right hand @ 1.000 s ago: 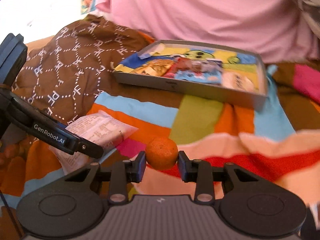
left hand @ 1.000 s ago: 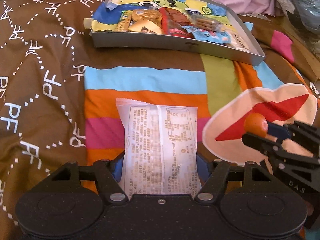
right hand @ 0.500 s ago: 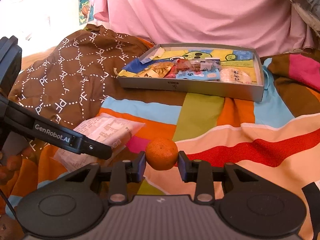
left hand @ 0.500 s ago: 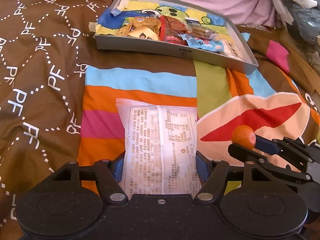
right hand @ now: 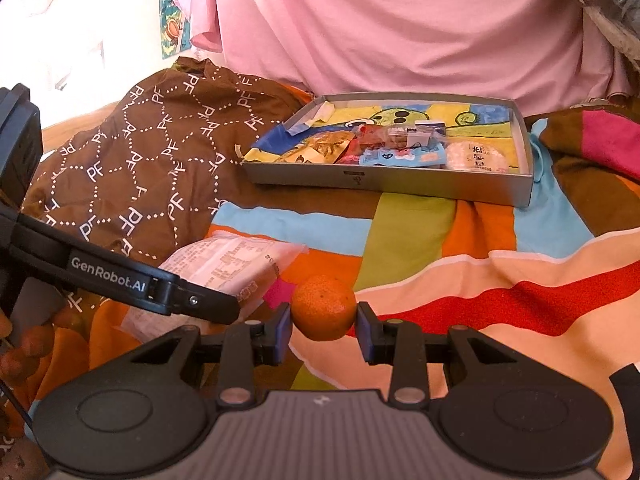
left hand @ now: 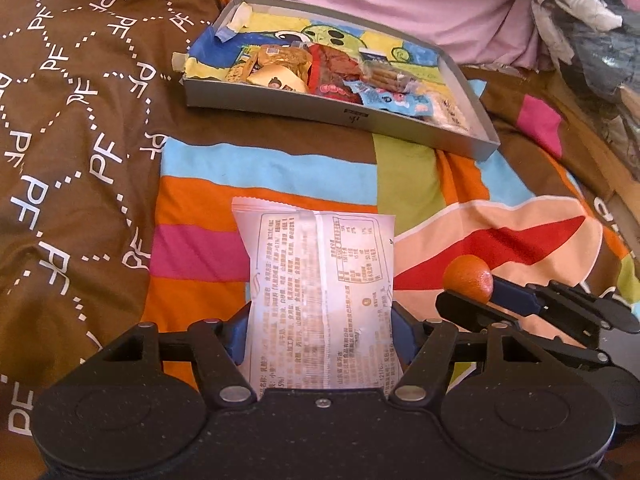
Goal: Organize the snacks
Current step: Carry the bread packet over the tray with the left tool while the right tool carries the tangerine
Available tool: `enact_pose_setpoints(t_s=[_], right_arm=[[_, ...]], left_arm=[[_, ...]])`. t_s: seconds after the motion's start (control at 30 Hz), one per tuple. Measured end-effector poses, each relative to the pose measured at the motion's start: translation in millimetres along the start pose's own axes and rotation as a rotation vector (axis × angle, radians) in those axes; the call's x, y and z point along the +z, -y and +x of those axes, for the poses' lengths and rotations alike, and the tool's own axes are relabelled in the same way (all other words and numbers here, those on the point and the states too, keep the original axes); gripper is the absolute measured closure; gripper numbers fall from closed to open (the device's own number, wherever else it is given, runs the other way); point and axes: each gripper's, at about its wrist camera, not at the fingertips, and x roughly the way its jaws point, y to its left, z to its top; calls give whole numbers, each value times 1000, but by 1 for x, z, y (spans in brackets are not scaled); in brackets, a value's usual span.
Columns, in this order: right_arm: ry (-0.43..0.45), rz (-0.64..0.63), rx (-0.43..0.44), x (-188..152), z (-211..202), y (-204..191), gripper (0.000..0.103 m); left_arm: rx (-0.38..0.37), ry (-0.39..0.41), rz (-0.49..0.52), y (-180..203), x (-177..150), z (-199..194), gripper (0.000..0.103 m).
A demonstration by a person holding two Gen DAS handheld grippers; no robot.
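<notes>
My left gripper point(left hand: 320, 338) is shut on a white snack packet point(left hand: 320, 280) with printed text, held flat above the striped bedspread. The packet point(right hand: 232, 264) also shows at the left of the right wrist view, behind the left gripper's arm. My right gripper point(right hand: 323, 326) is shut on a small orange mandarin point(right hand: 323, 307); the mandarin point(left hand: 468, 279) appears at the right of the left wrist view. Ahead lies a shallow grey box point(left hand: 360, 118) with a cartoon lining and several wrapped snacks inside; the same box point(right hand: 400, 182) sits centre-far in the right wrist view.
A brown patterned quilt point(left hand: 72, 140) bunches up on the left. Pink fabric point(right hand: 400, 32) hangs behind the box. A dark floral bundle point(left hand: 588, 40) lies at the far right. Striped bedspread point(right hand: 460, 264) stretches between the grippers and the box.
Both grippers have drawn back and risen from the box, which now looks smaller and farther. Each keeps its hold: the packet in the left, the mandarin in the right.
</notes>
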Motion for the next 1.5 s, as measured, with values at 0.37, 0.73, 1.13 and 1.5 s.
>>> enact_pose_setpoints(t_s=[0.37,0.73,1.13,1.5], right_arm=[[38,13,-12,5,-5,2,65],[110,-64,-44,57,19,4,65],[211,-137,-73,130,87,8,65],[144,-180,-43,129,149,10,65]], left_arm=[[-35,89,-8,1,15,-12,34],[-26,226,46,-13,79,-10,35],[33,352,46,-46,163,37,35],[35,368,73,-63,192,89,35]])
